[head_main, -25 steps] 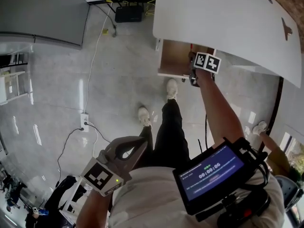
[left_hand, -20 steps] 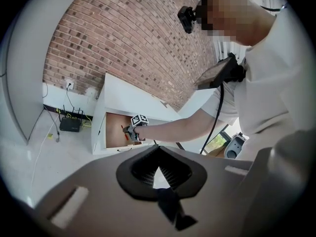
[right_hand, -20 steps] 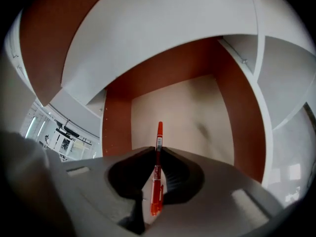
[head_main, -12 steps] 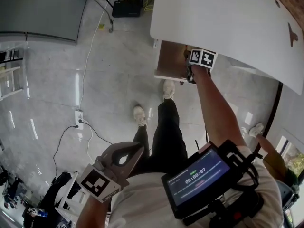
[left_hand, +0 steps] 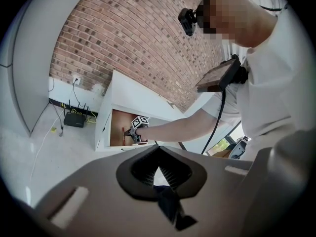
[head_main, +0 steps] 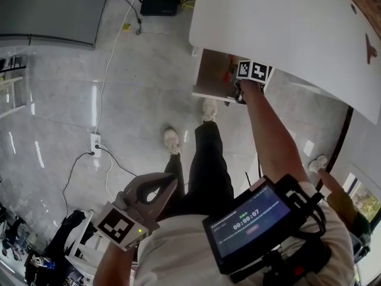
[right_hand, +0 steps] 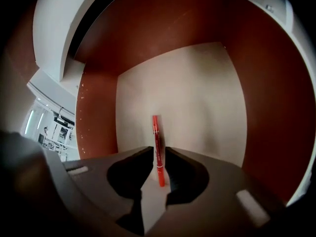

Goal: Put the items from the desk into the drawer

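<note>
A red pen point(right_hand: 156, 147) lies lengthwise on the pale floor of the open drawer point(right_hand: 197, 98); in the head view it is a small red mark point(head_main: 227, 75). My right gripper point(right_hand: 158, 154) reaches into the drawer point(head_main: 209, 70) under the white desk point(head_main: 286, 22). Its jaws stand a little apart with the pen's near end in the gap, and I see no firm grip on it. My left gripper point(left_hand: 158, 157) is shut and empty, held low by my left side point(head_main: 149, 192), far from the drawer.
The drawer's brown side walls point(right_hand: 266, 98) close in around the right gripper. A power strip and cables point(head_main: 95, 145) lie on the grey floor, with a black router point(head_main: 159, 5) by the wall. My legs and shoes point(head_main: 202, 109) stand just before the drawer front.
The right gripper has stayed at the drawer with small shifts. A red mark, the pen, now shows on the drawer floor in the head view. The left gripper has barely moved.
</note>
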Available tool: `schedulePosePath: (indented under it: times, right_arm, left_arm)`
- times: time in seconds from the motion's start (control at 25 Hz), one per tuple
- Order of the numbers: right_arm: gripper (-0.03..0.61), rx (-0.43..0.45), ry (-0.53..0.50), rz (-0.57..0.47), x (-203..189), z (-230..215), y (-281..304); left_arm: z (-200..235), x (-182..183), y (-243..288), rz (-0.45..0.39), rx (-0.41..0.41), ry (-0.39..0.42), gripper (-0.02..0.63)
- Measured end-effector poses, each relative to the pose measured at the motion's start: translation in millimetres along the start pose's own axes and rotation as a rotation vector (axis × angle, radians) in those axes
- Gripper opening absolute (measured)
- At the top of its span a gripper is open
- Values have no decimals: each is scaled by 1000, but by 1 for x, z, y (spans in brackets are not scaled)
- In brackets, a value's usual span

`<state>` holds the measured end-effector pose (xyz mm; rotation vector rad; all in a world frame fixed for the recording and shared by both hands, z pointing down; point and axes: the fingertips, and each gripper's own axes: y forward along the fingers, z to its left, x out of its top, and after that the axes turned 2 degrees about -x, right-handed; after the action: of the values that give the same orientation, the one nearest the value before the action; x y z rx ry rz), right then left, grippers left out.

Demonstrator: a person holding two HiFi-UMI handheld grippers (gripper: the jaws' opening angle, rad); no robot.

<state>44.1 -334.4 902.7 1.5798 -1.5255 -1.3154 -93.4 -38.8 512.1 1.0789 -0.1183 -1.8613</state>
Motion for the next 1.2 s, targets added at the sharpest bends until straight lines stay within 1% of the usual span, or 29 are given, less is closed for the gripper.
schedulePosePath:
  times: [0.16,0.32,0.44,0.52,0.6,0.76,0.84,0.96,1.04,1.2]
  right_arm:
    - [63,-19,-55,10,-1,0,-17]
    - [60,-18,-110,1,-9,11,-49]
    - [38,2,-105,-28,-17,23,-83]
    - [3,15,-91,-51,-28,31,-111]
    - [3,27,-98,-71,-40,40,-142]
    - [2,78,-154,-104,-64,72,-208]
    - [3,80,-201,-128,-75,89,-244]
    - [2,74,-273,-194,-86,117,-291]
    - [2,79,-295,-232,-99,136,-317]
    - [2,117,-332,-281,-134,175,-366]
  left_arm:
    - [-6,3,2,-9,-19,26,8]
    - [-20,13,-3,-16,-51,71,8]
    - [-30,25,-12,-37,-64,105,8]
    - [-39,29,-21,-51,-74,137,8]
    - [-48,30,-32,-62,-85,162,8]
    - [-57,25,-58,-67,-83,193,8]
    - [-63,27,-71,-86,-91,211,8]
    - [-64,32,-88,-105,-105,255,8]
    - [-65,32,-97,-114,-109,283,8]
    - [-77,28,-113,-122,-112,308,8]
